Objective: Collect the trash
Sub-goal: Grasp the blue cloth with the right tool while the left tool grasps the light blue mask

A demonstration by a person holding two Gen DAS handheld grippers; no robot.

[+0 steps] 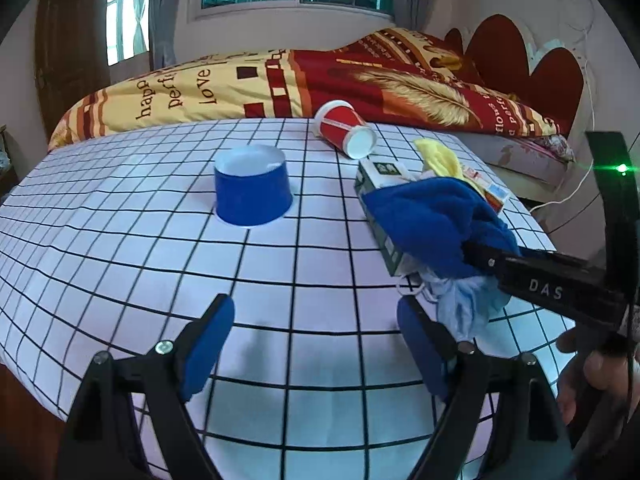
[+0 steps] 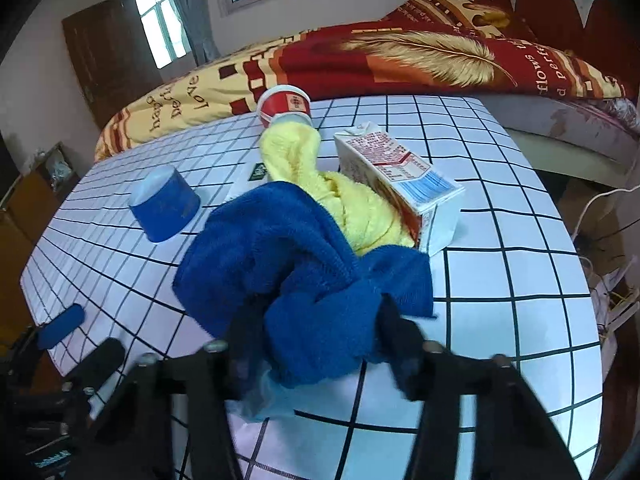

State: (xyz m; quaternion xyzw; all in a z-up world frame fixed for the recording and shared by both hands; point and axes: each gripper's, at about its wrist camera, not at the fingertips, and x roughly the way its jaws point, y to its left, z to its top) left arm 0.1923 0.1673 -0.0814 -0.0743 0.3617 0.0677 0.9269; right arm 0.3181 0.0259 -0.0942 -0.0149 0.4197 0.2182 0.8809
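Note:
A blue towel (image 2: 296,264) lies bunched on the checked tablecloth (image 2: 500,280), and my right gripper (image 2: 316,332) is closed around its near end; a pale blue face mask (image 2: 272,396) lies under it. In the left wrist view the right gripper (image 1: 480,256) reaches into the blue towel (image 1: 432,220) from the right. A yellow towel (image 2: 340,196) lies behind it, against a white carton (image 2: 400,176) on its side. A green carton (image 1: 376,200) lies beside the towels. A red paper cup (image 1: 346,128) lies tipped over. A blue cup (image 1: 250,188) stands upside down. My left gripper (image 1: 316,344) is open and empty above the cloth.
A bed (image 1: 280,80) with a red and yellow cover runs along the table's far side. A white cable (image 1: 568,196) hangs at the right. The table's near edge (image 1: 32,380) drops off at the lower left.

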